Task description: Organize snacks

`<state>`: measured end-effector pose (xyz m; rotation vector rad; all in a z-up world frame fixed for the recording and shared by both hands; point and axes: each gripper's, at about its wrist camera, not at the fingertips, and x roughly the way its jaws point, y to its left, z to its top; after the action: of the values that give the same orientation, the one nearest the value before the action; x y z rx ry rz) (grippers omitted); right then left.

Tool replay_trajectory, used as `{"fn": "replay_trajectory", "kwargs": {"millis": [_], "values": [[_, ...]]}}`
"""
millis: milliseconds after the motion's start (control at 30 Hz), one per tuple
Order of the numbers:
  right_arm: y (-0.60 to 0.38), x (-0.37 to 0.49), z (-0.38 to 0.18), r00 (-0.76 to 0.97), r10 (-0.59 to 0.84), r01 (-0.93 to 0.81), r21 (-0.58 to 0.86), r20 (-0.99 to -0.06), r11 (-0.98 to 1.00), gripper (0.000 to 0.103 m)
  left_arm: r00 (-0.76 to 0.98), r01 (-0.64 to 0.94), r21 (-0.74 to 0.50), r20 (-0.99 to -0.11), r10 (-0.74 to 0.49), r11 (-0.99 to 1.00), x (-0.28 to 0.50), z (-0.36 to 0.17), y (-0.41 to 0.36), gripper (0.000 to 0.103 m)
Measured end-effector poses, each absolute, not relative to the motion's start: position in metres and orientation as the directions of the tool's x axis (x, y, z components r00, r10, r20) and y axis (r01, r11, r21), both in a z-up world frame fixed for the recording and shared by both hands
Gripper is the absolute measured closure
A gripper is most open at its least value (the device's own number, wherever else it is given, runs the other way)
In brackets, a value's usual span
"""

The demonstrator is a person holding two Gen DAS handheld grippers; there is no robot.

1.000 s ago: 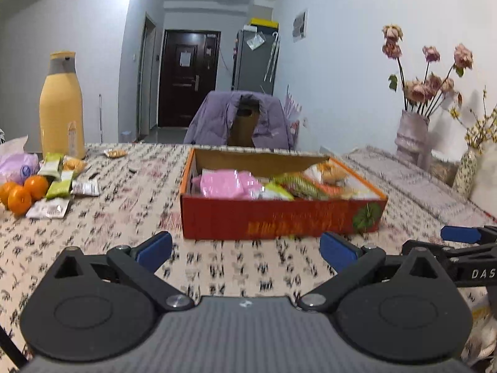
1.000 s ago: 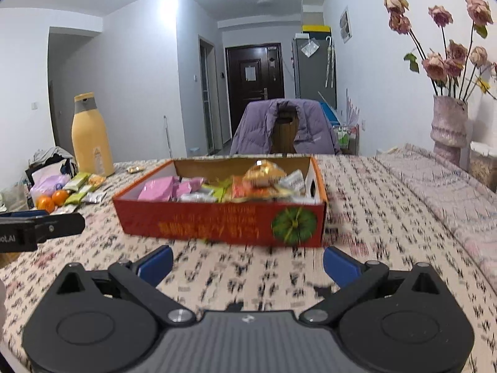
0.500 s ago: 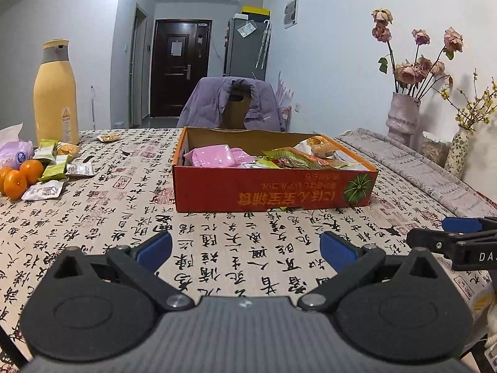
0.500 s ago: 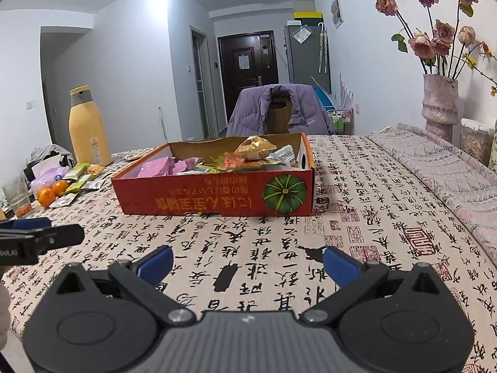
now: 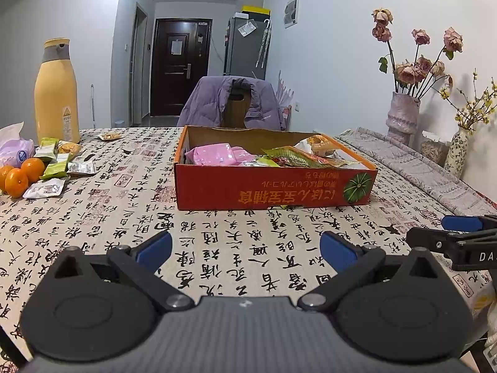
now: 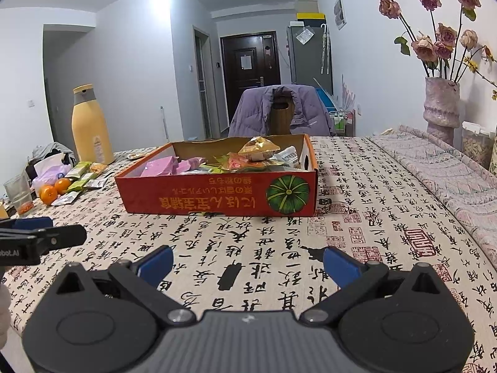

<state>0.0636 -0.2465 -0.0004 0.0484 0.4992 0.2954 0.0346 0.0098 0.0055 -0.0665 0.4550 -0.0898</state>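
Hovering spread and empty, the left tool (image 5: 245,248) and right tool (image 6: 248,262) face the box (image 5: 273,186) (already part-filled); next, probably, fetching loose packets (image 5: 59,168) far left.

Near surface (image 5: 242,248) lay bare up to red box (image 5: 273,191) | loose snack packets (image 5: 56,168) and oranges (image 5: 21,175) crowded far left | vases (image 5: 402,118) lined right wall.
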Motion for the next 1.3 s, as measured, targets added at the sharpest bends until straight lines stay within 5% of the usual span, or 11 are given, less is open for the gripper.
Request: {"fn": "replay_trajectory", "kwargs": {"millis": [1300], "values": [[-0.2414,0.0575,0.0033,0.837,0.293,-0.277,0.103,-0.462,0.955,0.000,0.898,0.086,-0.081,-0.426,-0.112,0.993,0.0272,0.0076,0.0081,0.000]]}}
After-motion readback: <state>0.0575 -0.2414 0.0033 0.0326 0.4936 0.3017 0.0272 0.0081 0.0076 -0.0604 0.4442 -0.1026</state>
